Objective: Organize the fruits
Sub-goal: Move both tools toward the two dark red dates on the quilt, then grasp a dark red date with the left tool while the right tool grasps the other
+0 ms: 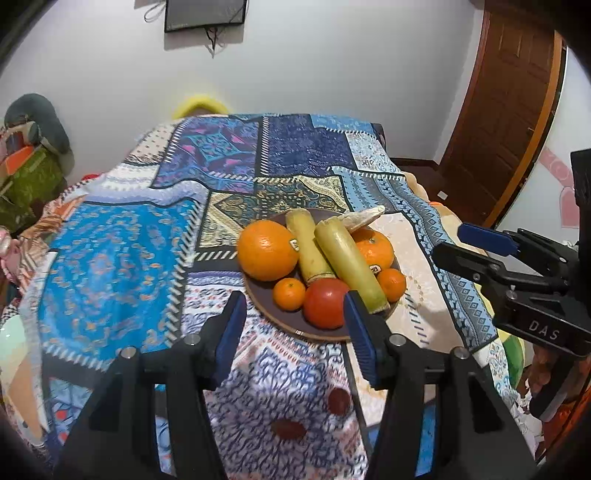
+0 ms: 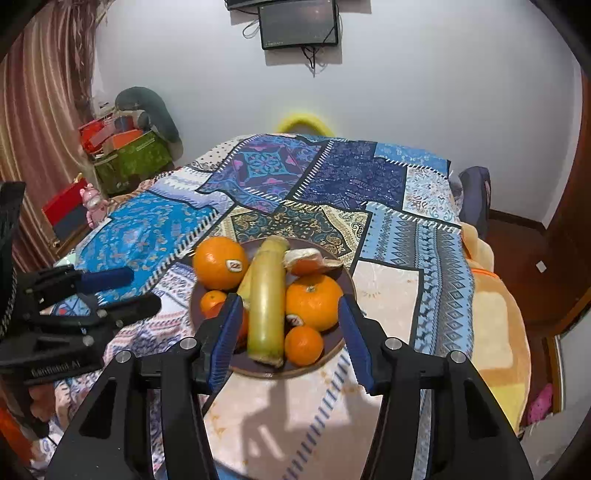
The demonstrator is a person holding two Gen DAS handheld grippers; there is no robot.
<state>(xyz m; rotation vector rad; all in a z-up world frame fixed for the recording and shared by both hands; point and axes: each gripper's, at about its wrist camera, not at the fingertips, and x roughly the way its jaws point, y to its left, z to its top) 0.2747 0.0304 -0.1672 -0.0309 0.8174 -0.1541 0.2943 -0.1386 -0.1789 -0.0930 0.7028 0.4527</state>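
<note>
A brown plate [image 1: 280, 321] [image 2: 334, 350] on the patterned cloth holds a large orange [image 1: 266, 249] [image 2: 218, 263], two yellow-green cane pieces [image 1: 349, 260] [image 2: 266, 295], a second orange [image 1: 373, 248] [image 2: 314, 301], small mandarins [image 1: 289, 293] [image 2: 303, 345], a red tomato [image 1: 325, 302] and a peel piece [image 1: 364, 218] [image 2: 308, 260]. My left gripper [image 1: 295, 328] is open and empty, just in front of the plate. My right gripper [image 2: 290, 336] is open and empty, its fingers on either side of the plate's near half, above it. Each gripper shows in the other view [image 1: 476, 247] [image 2: 122, 291].
The cloth-covered table [image 1: 122, 251] [image 2: 402, 295] drops off at the near and right edges. Boxes and a grey plush [image 2: 140, 125] stand at the left wall. A wooden door [image 1: 509, 99] is at the right. A screen [image 2: 298, 23] hangs on the wall.
</note>
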